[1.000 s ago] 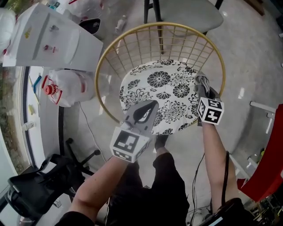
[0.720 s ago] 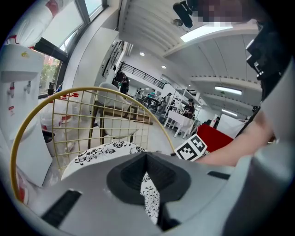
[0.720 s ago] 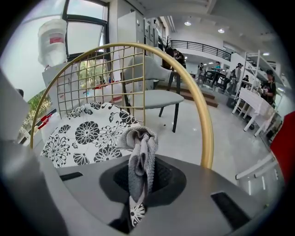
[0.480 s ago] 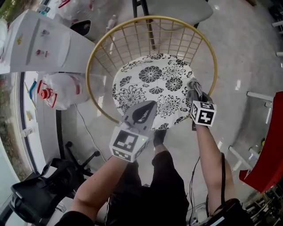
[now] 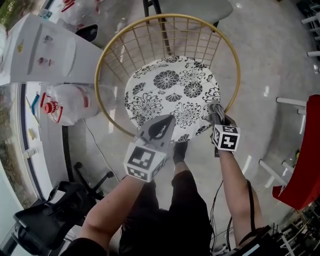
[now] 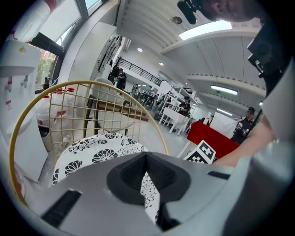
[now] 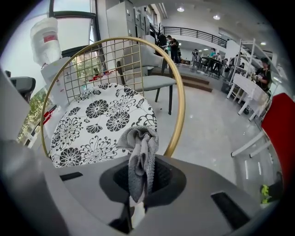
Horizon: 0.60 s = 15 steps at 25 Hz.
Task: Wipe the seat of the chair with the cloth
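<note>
The chair has a round white seat with black flowers (image 5: 170, 95) inside a gold wire back (image 5: 102, 60). My right gripper (image 5: 217, 118) is shut on a bunched grey cloth (image 5: 215, 109) at the seat's front right edge. The right gripper view shows the cloth (image 7: 140, 156) sticking up out of the jaws, with the seat (image 7: 97, 120) just beyond it. My left gripper (image 5: 167, 121) hangs over the seat's near edge, jaws together and holding nothing. In the left gripper view, the seat (image 6: 92, 152) lies below and ahead of that gripper (image 6: 146, 177).
A white cabinet (image 5: 45, 47) and a plastic bag with red print (image 5: 70, 100) stand left of the chair. A black office chair (image 5: 45, 220) is at lower left, a red object (image 5: 305, 165) at right, a grey chair (image 5: 195, 7) behind. The person's shoe (image 5: 180, 150) is under the seat's front.
My right gripper has slid the cloth along the seat's right rim toward the front. The left gripper has stayed at the near edge. The head view has shifted a little.
</note>
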### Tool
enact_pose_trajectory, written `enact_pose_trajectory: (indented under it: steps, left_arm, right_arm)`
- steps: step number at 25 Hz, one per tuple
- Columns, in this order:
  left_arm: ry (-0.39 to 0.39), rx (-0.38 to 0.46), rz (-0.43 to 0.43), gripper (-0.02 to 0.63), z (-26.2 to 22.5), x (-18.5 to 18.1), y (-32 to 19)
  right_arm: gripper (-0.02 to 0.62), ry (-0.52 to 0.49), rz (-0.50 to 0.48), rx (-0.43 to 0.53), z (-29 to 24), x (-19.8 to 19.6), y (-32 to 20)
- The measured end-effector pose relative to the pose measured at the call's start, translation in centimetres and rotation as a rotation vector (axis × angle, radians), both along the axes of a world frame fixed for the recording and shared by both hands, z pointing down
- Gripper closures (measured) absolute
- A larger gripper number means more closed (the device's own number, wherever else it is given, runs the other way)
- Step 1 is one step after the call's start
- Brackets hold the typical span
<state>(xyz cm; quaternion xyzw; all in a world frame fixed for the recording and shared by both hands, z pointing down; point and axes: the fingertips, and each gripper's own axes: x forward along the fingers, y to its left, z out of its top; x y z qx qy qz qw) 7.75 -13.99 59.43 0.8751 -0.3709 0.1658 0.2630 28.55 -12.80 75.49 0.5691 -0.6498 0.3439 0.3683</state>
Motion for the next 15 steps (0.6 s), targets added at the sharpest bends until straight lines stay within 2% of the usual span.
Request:
enact_pose_trajectory:
  steps: [4,7,15]
  left_arm:
    - [-0.005,-0.011,0.001,0.600,0.3,-0.6,0.8]
    - [-0.008,-0.014,-0.013,0.599,0.2,-1.0,0.7]
    - [0.008,0.010,-0.063,0.600,-0.9,-2.5,-1.7]
  right_arm:
    - [0.574,-0.006,0.011,-0.023,0.1,-0.3,1.7]
    - [0.574,-0.015,-0.001,-0.007,-0.9,-1.2,1.0]
    - [0.574,-0.105,-0.072,0.150,-4.2,-6.7,-8.7]
